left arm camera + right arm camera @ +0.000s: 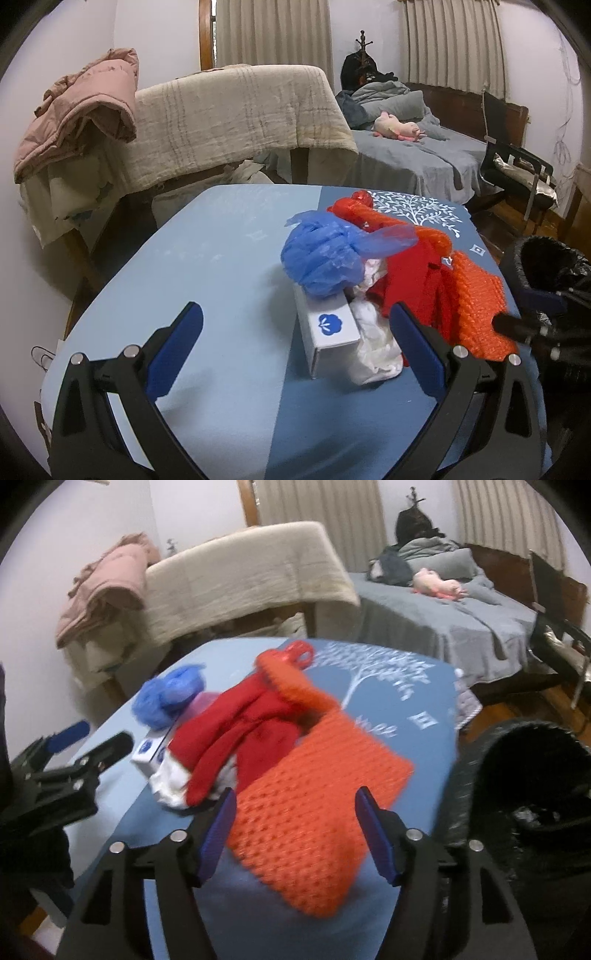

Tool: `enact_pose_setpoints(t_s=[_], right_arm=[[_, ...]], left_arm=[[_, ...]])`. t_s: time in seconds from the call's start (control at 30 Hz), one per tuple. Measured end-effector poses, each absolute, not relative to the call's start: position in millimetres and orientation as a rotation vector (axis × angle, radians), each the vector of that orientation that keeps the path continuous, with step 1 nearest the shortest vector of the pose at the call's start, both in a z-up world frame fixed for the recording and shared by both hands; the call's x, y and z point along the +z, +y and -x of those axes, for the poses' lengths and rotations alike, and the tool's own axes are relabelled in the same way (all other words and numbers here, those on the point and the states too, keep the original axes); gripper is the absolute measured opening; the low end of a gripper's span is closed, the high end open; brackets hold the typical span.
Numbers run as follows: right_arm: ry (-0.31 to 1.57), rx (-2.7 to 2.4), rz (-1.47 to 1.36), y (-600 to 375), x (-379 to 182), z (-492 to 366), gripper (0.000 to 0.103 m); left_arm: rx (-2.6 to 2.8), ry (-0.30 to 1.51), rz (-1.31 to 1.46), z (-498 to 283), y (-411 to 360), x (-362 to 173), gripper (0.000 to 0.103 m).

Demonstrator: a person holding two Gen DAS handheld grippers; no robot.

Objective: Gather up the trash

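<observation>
A heap of trash lies on the blue-covered table point(221, 277). It holds a crumpled blue plastic bag point(321, 258) on a white box with a blue logo point(332, 332), a white wrapper point(373, 354), a red bag point(406, 280) and an orange net bag point(476, 295). My left gripper point(295, 314) stands open just short of the box, touching nothing. My right gripper point(295, 797) is open over the orange net bag point(314, 805), which lies between its blue pads without being pinched. The left gripper point(92, 742) shows at the left edge of the right wrist view.
A bin with a black liner point(535, 775) stands just off the table's right edge. Behind the table are a blanket-draped rack point(240, 118), a pink coat point(81, 110), a bed with grey sheets point(424, 155) and a black chair point(517, 166).
</observation>
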State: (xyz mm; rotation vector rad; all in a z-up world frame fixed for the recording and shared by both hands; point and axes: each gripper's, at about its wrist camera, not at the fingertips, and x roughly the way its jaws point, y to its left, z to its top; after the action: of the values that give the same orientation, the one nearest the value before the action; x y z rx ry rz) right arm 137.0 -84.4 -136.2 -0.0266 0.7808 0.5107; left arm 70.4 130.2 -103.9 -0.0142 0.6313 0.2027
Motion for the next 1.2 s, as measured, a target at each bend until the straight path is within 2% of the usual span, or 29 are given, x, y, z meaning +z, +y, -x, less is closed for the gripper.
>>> enact_pose_setpoints(t_s=[0.13, 0.33, 0.37, 0.4, 0.47, 0.5, 0.53, 0.57, 0.63, 0.7, 0.73, 0.83, 0.93, 0.97, 1.0, 1.17, 1.2], right_arm=[[0.806, 0.513, 0.055, -72, -146, -131, 0.082], [0.845, 0.462, 0.132, -61, -166, -132, 0.084], [0.847, 0.456, 0.144, -62, -168, -132, 0.08], [0.851, 0.463, 0.142, -65, -171, -134, 0.068], [0.846, 0.476, 0.103, -73, -169, -136, 0.055], [0.843, 0.498, 0.067, -79, -166, -138, 0.035], [0.85, 0.509, 0.04, -83, -163, -141, 0.021], [0.85, 0.503, 0.031, -86, -161, -143, 0.02], [0.841, 0.495, 0.007, -95, -157, -146, 0.016], [0.839, 0.488, 0.003, -98, -155, -148, 0.014], [0.836, 0.487, 0.003, -100, -154, -148, 0.012], [0.839, 0.496, 0.002, -98, -153, -149, 0.012], [0.84, 0.513, 0.007, -94, -152, -148, 0.01], [0.84, 0.519, 0.005, -94, -152, -148, 0.009], [0.842, 0.526, 0.0, -94, -152, -148, 0.009], [0.855, 0.543, 0.001, -92, -151, -147, 0.01], [0.856, 0.538, -0.003, -94, -151, -146, 0.016]], left_arm=[[0.207, 0.64, 0.02, -71, 134, -106, 0.098], [0.202, 0.649, 0.027, -70, 136, -109, 0.098], [0.201, 0.65, 0.027, -70, 136, -109, 0.098], [0.198, 0.651, 0.027, -70, 135, -110, 0.098], [0.195, 0.652, 0.027, -71, 134, -110, 0.098], [0.192, 0.654, 0.026, -72, 134, -111, 0.098], [0.188, 0.656, 0.026, -72, 133, -111, 0.098], [0.185, 0.657, 0.027, -73, 133, -112, 0.097], [0.17, 0.662, 0.033, -75, 130, -115, 0.091], [0.147, 0.679, 0.041, -80, 128, -120, 0.079], [0.136, 0.689, 0.047, -82, 128, -123, 0.078], [0.116, 0.719, 0.058, -90, 127, -132, 0.065], [0.096, 0.733, 0.069, -95, 127, -138, 0.049], [0.084, 0.733, 0.072, -96, 127, -139, 0.04], [0.079, 0.733, 0.072, -97, 126, -139, 0.036], [0.08, 0.729, 0.081, -95, 127, -138, 0.034], [0.081, 0.727, 0.085, -95, 127, -138, 0.034]])
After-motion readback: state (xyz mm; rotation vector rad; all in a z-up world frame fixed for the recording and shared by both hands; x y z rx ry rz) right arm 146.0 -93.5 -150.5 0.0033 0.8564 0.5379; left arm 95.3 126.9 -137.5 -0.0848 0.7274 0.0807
